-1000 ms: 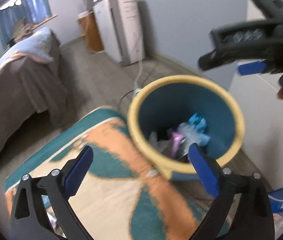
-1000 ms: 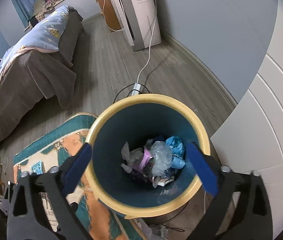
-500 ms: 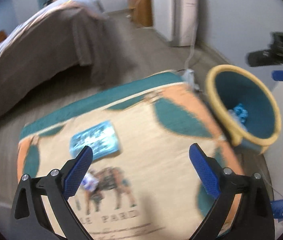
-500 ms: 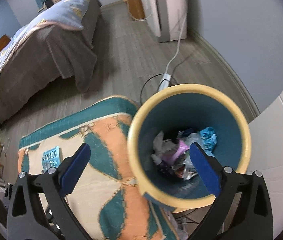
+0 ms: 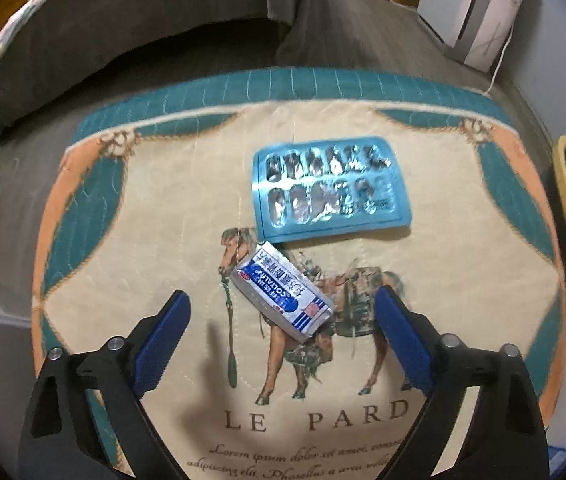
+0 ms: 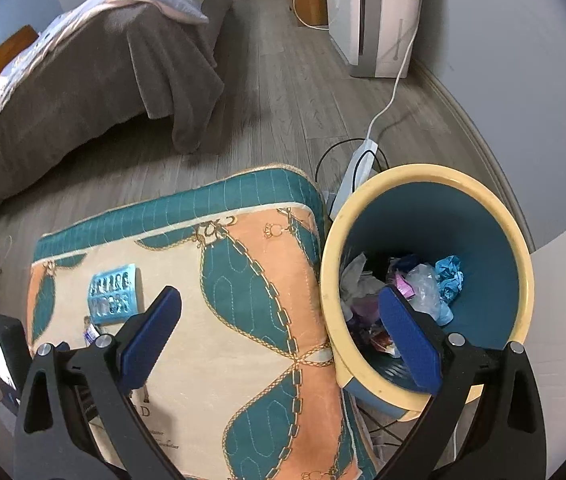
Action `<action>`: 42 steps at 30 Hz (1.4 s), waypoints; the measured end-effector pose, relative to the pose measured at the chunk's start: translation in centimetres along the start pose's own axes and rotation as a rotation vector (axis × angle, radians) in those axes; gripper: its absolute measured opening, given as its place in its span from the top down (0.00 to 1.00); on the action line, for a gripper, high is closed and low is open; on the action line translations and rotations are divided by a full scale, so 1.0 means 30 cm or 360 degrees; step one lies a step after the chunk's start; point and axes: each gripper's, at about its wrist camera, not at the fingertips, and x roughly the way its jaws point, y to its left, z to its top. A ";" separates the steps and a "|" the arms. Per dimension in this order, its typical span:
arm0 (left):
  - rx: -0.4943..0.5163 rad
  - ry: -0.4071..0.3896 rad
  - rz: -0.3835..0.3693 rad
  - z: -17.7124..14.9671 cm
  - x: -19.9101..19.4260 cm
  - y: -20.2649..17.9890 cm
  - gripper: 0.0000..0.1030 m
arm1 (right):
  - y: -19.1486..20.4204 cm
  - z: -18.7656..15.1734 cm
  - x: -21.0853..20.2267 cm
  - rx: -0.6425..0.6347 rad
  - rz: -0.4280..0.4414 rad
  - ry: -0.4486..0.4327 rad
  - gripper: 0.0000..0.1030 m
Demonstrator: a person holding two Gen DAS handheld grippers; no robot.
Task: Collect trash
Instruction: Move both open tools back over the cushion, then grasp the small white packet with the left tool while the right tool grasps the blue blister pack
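I've swung my left gripper off the bin, jaws wide over the sachet; blister pack at 12; right gripper wide, empty.

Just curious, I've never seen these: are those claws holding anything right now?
No. The left gripper hangs open over a sachet; the right gripper is open and empty.

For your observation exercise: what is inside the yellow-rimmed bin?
The bin holds crumpled white paper, clear plastic, blue wrapping and pink scraps. Its bottom is covered by this trash.
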 end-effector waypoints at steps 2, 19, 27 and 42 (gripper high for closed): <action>0.0005 0.0047 -0.0022 -0.002 0.027 0.001 0.39 | 0.005 0.003 0.006 0.0003 0.0004 0.0007 0.06; 0.0270 -0.0144 -0.0059 0.069 -0.321 0.186 0.78 | 0.358 -0.041 0.157 -0.0614 0.0129 0.0060 0.06; 0.0203 -0.0155 -0.0117 0.168 -0.253 0.243 0.78 | 0.522 -0.106 0.248 -0.0979 0.0163 0.0102 0.06; 0.0175 -0.0103 -0.0117 0.271 -0.125 0.361 0.78 | 0.743 -0.157 0.448 -0.1308 0.0131 0.0194 0.06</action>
